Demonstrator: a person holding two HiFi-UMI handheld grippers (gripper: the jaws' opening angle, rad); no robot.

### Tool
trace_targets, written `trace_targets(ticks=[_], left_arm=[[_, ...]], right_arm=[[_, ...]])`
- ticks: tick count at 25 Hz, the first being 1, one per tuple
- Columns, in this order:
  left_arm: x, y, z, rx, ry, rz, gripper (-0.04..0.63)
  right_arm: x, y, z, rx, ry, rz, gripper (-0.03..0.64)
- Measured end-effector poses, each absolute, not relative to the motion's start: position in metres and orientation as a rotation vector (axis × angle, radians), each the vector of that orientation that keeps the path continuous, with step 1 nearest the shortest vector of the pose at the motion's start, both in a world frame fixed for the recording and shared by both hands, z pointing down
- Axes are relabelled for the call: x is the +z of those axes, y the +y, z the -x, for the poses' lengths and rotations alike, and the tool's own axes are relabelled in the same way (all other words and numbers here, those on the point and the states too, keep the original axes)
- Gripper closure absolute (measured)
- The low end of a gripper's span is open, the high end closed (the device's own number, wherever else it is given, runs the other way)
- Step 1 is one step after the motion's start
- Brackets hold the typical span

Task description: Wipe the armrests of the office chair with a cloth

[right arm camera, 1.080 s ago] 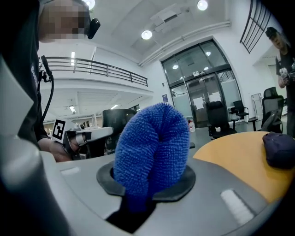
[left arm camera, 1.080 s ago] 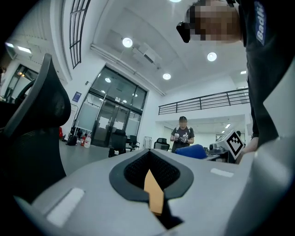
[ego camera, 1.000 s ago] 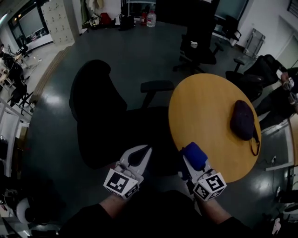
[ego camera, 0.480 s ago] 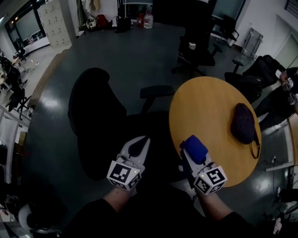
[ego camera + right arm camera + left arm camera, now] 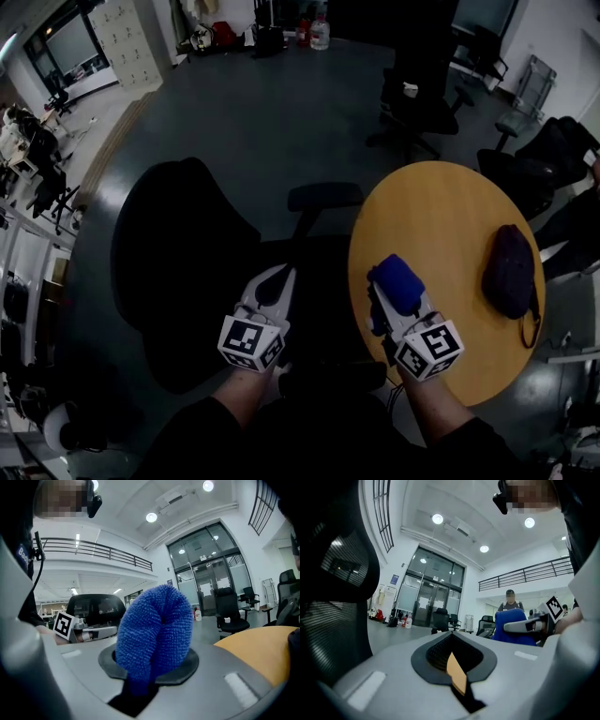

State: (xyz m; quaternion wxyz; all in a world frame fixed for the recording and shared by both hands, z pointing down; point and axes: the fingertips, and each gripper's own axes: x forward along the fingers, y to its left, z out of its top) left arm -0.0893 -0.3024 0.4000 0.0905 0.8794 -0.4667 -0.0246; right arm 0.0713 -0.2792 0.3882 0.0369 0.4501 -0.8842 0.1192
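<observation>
Dark grey floor (image 5: 253, 112), open office room; round yellow table (image 5: 450, 216) at right bears a dark pouch (image 5: 509, 272), contents unseen; black office chair (image 5: 187, 253) left, armrest (image 5: 324, 195) far; left gripper (image 5: 279, 275) jaws together, empty; right gripper (image 5: 386, 286) clamps blue cloth (image 5: 398, 284) over the table's near-left edge.

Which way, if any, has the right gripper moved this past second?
Yes: forward. The right gripper sits farther over the round table, its blue cloth now level with the dark pouch.
</observation>
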Motion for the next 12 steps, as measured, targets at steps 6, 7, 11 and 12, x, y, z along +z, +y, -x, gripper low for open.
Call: trace_targets(ticks=[6,7,11,12], left_arm=[[0.446,-0.362,0.097,0.017,-1.482,-2.513,0.58],[0.454,-0.372,0.098,0.032,-1.495,-2.497,0.58],[0.484,-0.41,0.102,0.08,-1.535,-2.446,0.58],[0.49,-0.419,0.102,0.09,-1.541,-2.438,0.58]], right_arm=[[0.409,-0.352,-0.092,0.387,-2.704,-1.394,0.512],[0.415,-0.363,-0.096,0.399,-2.699,-1.395,0.512],[0.437,-0.408,-0.108,0.426,-2.677,-1.388,0.512],[0.442,-0.418,-0.11,0.422,-2.67,-1.381,0.512]])
